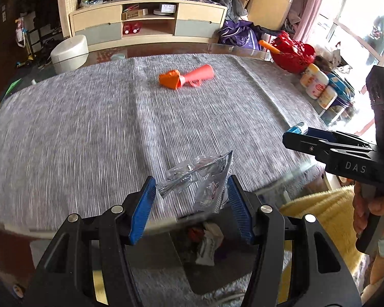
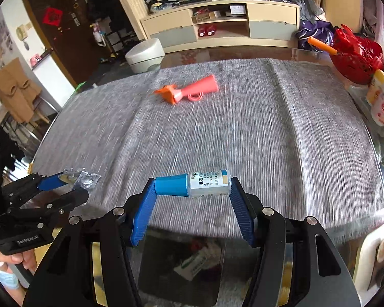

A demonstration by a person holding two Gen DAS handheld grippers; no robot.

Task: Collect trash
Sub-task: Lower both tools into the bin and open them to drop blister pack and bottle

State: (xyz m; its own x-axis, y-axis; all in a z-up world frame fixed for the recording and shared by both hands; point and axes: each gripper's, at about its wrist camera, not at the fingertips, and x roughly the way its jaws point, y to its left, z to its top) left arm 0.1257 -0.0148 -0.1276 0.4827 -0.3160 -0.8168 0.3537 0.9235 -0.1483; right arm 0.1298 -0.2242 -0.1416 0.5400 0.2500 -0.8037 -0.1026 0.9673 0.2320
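The left gripper (image 1: 192, 192) pinches a crumpled clear wrapper (image 1: 195, 179), the right gripper (image 2: 192, 186) clamps a blue-capped bottle (image 2: 194, 184), its blurred label unreadable at centre frame.

Crinkly glossy foil wrapper (image 1: 197, 179), smooth plastic bottle (image 2: 192, 185), seemingly woven matt tablecloth (image 1: 89, 128)

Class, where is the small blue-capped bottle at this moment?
In the right wrist view, the blue-capped bottle sits crosswise between the right gripper fingers, above the near edge of the grey tablecloth.
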